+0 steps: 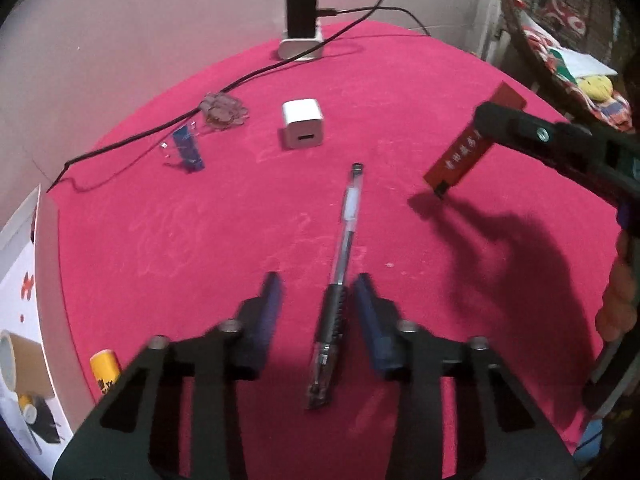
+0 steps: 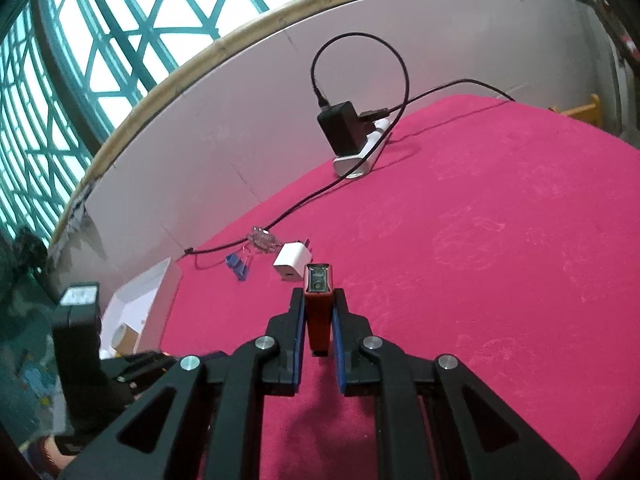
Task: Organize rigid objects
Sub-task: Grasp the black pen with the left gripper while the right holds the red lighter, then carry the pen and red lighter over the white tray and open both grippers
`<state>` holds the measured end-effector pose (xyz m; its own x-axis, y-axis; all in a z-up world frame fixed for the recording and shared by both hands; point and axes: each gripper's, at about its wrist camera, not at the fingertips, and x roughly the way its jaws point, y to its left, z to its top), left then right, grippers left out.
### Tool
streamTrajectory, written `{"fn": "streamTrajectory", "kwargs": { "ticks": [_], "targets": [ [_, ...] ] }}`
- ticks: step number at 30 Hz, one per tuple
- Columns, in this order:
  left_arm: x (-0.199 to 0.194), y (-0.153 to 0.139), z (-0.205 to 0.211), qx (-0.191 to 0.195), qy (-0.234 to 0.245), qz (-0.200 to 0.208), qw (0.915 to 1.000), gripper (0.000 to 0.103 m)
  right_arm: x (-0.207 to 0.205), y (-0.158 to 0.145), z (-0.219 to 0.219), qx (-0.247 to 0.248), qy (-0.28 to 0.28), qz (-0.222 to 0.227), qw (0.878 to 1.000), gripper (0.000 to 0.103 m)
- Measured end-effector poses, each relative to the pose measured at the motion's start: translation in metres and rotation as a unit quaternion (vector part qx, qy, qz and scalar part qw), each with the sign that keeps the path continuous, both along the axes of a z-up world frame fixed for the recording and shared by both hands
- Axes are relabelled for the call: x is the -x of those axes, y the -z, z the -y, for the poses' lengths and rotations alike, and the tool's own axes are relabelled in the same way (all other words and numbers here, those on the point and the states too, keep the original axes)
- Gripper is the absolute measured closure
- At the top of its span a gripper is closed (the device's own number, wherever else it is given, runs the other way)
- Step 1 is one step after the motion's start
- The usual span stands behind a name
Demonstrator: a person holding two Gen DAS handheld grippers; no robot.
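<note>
My counter is covered in a bright magenta cloth, scuffed with pale marks. Behind it stands a plain grey-white wall, capped by a tan wooden ledge. Above that ledge, a window with a teal lattice of bars lets in flat white daylight. Off one side of the counter I see shelves crowded with colourful clutter.

A black charger stands plugged in, its cable trailing.
</note>
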<state>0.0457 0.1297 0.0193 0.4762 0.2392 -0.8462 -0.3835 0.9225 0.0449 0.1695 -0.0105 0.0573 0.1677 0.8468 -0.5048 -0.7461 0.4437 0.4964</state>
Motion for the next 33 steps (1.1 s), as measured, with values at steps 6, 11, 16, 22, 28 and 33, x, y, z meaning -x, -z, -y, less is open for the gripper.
{"fn": "streamTrajectory", "kwargs": {
  "ticks": [6, 11, 16, 22, 28, 33],
  "targets": [
    [0.005, 0.004, 0.008, -0.013, 0.014, 0.015, 0.9997, 0.093, 0.003, -0.005, 0.001, -0.008, -0.006, -0.005, 1.000, 0.093],
    [0.022, -0.009, 0.008, 0.008, -0.007, 0.057, 0.9983, 0.093, 0.008, -0.016, 0.002, -0.021, -0.014, -0.001, 1.000, 0.093],
    [0.046, -0.036, 0.010, 0.016, -0.027, 0.110, 0.9935, 0.093, 0.014, -0.026, 0.000, -0.032, -0.022, -0.001, 0.999, 0.093],
    [0.061, -0.058, 0.003, 0.013, -0.052, 0.154, 0.9867, 0.093, 0.029, -0.041, -0.003, -0.041, -0.035, 0.015, 0.998, 0.093],
    [0.076, -0.071, -0.010, 0.008, -0.075, 0.186, 0.9796, 0.093, 0.040, -0.051, -0.010, -0.045, -0.051, 0.029, 0.997, 0.093],
    [0.096, -0.079, -0.020, 0.007, -0.099, 0.207, 0.9733, 0.093, 0.053, -0.057, -0.021, -0.042, -0.070, 0.039, 0.996, 0.093]
  ]
}}
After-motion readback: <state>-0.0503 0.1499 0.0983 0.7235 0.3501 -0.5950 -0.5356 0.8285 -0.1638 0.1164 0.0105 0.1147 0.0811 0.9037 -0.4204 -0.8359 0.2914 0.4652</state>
